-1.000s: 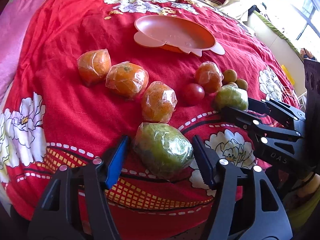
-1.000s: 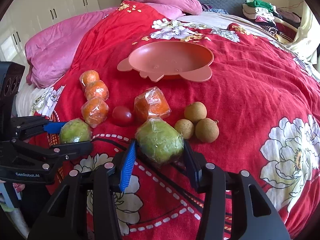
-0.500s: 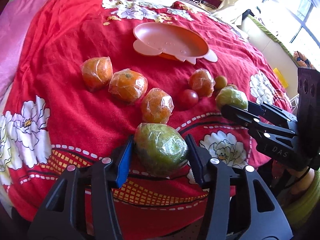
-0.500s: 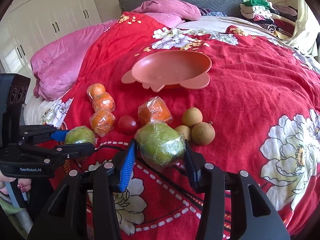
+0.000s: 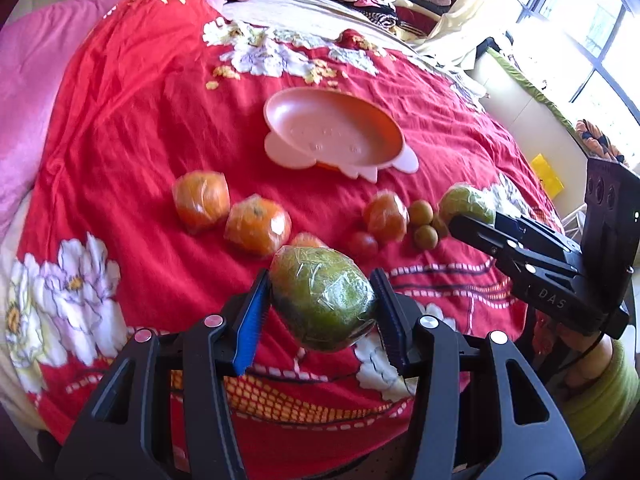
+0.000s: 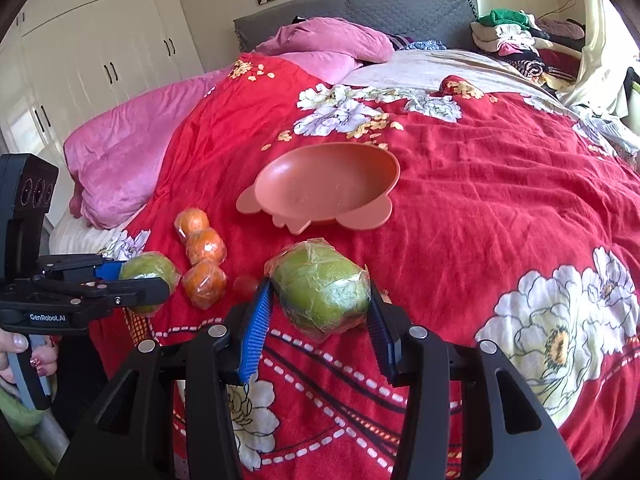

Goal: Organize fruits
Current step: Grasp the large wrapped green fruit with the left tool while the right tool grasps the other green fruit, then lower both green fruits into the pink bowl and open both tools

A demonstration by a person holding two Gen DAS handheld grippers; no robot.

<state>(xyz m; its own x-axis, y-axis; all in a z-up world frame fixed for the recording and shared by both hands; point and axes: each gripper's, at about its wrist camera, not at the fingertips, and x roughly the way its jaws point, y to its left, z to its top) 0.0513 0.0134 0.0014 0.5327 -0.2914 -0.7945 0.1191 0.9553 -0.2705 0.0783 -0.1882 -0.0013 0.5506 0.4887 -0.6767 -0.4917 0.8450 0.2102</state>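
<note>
My left gripper is shut on a plastic-wrapped green fruit, held above the red bedspread. My right gripper is shut on a second wrapped green fruit, also lifted. Each shows in the other view: the left gripper with its fruit, the right gripper with its fruit. A pink animal-shaped bowl lies empty farther back. Wrapped oranges, a red tomato and small brown fruits lie on the bedspread in front of the bowl.
The red flowered bedspread covers the bed. A pink quilt lies at the left. Piled clothes sit at the bed's far right. White wardrobes stand beyond the bed's left side.
Both grippers have closed on their green fruits and lifted them off the bedspread. The bowl and the other fruits have not moved.
</note>
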